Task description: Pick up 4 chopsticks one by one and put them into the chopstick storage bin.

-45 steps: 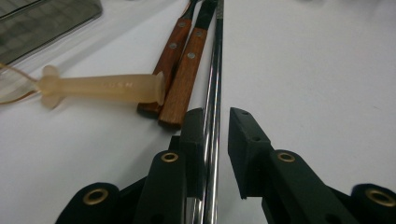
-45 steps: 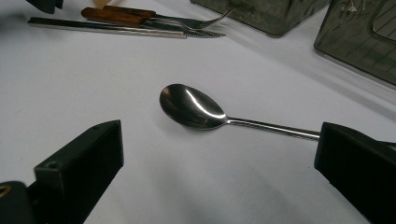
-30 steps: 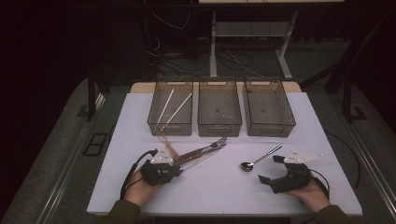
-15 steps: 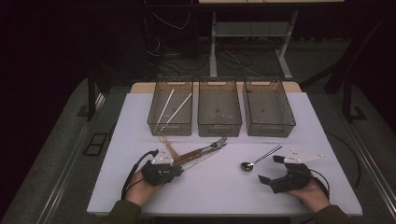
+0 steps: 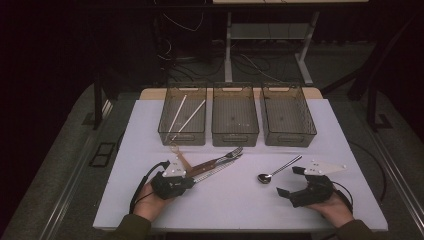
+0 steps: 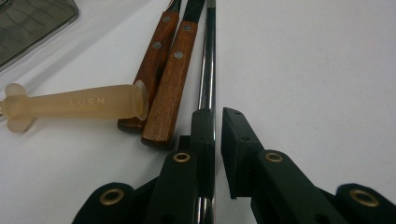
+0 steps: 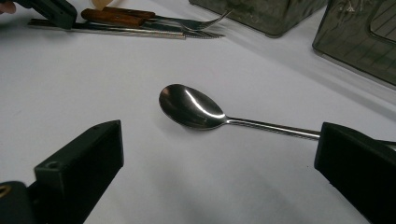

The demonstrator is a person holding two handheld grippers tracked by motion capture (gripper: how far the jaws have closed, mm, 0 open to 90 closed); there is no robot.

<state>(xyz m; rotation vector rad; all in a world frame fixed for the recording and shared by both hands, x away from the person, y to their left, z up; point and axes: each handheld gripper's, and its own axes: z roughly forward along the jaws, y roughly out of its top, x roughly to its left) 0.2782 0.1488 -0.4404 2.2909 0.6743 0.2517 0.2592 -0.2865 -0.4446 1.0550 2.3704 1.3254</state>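
Left tool (image 6: 215, 122) nipped narrow on the steel handle (image 6: 207, 70), likely for lifting; right tool (image 7: 219, 154) wide, framing the spoon (image 7: 191, 106).

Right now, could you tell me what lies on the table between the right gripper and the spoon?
Nothing: in the right gripper view, bare white table lies between the open right gripper and the spoon, whose bowl points toward it.

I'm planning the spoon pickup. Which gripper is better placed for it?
The right gripper: its jaws stand wide open right beside the spoon. The left gripper is busy, nearly shut on a slim metal handle among the cutlery.
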